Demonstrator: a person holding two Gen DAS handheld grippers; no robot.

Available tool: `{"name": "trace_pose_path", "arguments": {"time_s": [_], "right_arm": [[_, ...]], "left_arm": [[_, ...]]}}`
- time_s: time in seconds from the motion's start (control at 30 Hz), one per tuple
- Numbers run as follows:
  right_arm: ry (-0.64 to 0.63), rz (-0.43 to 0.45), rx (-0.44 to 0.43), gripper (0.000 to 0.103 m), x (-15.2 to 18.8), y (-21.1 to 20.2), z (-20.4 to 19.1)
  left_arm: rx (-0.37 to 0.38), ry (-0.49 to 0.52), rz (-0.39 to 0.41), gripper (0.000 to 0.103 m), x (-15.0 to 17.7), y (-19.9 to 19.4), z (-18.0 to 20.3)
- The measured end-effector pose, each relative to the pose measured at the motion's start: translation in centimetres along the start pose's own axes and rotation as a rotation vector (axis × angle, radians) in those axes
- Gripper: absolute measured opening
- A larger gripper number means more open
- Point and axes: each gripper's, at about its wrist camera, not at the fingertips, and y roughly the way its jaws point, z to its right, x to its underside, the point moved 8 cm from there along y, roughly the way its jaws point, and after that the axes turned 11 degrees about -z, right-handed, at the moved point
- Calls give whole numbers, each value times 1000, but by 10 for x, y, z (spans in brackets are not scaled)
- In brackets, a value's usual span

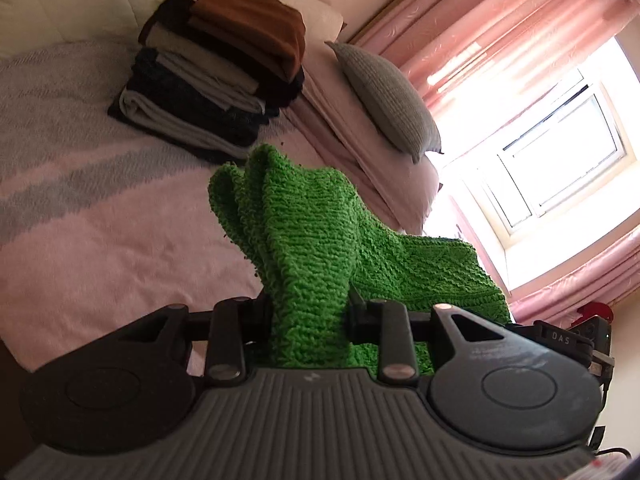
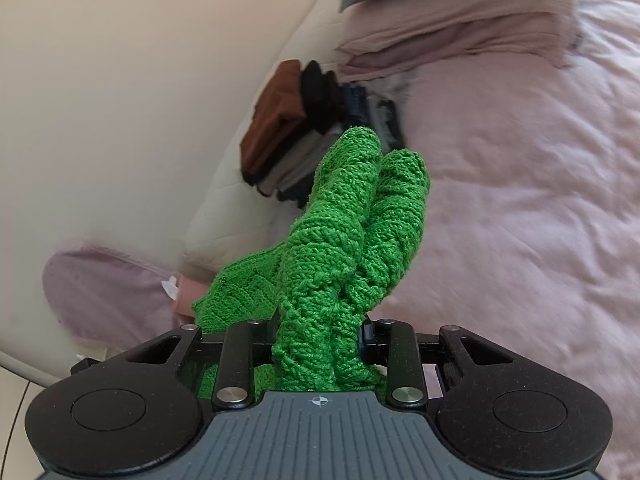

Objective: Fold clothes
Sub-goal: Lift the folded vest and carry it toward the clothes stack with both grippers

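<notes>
A bright green knitted garment (image 1: 304, 248) is bunched between the jaws of my left gripper (image 1: 308, 312), which is shut on it. From there the knit stretches off to the right toward the window. In the right wrist view the same green knit (image 2: 352, 240) stands up in two thick folds, with my right gripper (image 2: 320, 332) shut on it. Both grippers hold the garment lifted above the pink bed cover (image 1: 100, 240). The fingertips are buried in the wool.
A stack of folded clothes (image 1: 224, 68), brown on top, then black, beige, grey and dark blue, sits near the headboard (image 2: 120, 100). A grey cushion (image 1: 388, 96) leans on pink pillows (image 2: 460, 28). Pink curtains (image 1: 500, 20) frame a bright window (image 1: 560, 152).
</notes>
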Motion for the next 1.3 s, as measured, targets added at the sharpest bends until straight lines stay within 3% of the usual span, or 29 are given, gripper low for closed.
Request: {"name": "trace_pose_path", "arguments": {"time_s": [0.13,0.4,0.6,0.8,0.87,0.9,0.93,1.0,1.07,1.13,1.23,1.3], "right_arm": [[-22,41,-8,27,-67,55,-42],[-90,126,-38,27,-235,169,-111],[-167,164,-40,27,-339,237,-126],[-151,146,-33,28,-398,299,-95],[-119,146,21,32,-407,324,-68],[-92,148,65,39,-412,337,-53],[-68,166,65,47,-416,346,-41],[-25,194,13,48,-419,347,-31],[0,209,28,53,-423,339,-31],[-45,282,159,64,-424,316,-38],[-233,420,415,64,-419,288,-66],[-382,466,532,64,-414,287,-89]], "left_arm": [[18,37,40,27,-102,-7,-25],[39,107,141,27,-304,2,-61],[58,105,192,27,-407,36,-88],[33,51,183,28,-457,93,-130],[-7,36,161,29,-464,121,-152],[-31,26,156,32,-464,131,-162],[-40,18,158,35,-463,138,-170],[-23,-11,182,40,-463,142,-180],[-15,-21,188,40,-464,135,-181],[-62,3,201,40,-463,122,-178],[-154,36,280,37,-465,90,-167],[-202,69,346,37,-466,73,-150]]}}
